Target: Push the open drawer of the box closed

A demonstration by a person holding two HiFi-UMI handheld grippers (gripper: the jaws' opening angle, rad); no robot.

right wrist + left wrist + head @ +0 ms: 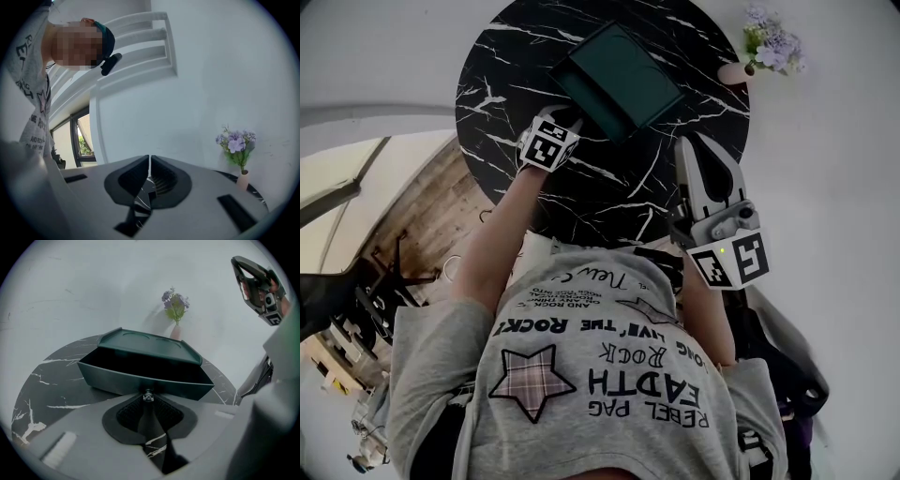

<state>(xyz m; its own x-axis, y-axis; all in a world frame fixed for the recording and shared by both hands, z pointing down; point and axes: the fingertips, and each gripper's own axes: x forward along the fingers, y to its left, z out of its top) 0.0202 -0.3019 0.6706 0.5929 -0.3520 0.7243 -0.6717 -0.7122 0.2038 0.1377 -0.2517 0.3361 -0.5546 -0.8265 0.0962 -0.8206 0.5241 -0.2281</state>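
Note:
A dark green box [619, 80] stands at the far side of the round black marble table [609, 192]. Its drawer [140, 380] is pulled out toward me and looks empty inside. My left gripper [566, 116] is at the drawer's front wall, with its jaws shut on the small metal knob [148, 396] there. In its own view the left gripper [148, 400] points straight at the drawer front. My right gripper [692, 142] hangs shut above the table's near right part, apart from the box, with nothing between its jaws [149, 161]. It also shows at the top right of the left gripper view [260, 287].
A small vase of purple flowers [764, 47] stands at the table's far right edge, behind the box [176, 310] [238, 154]. White walls lie behind the table. A wooden floor and a window are on the left.

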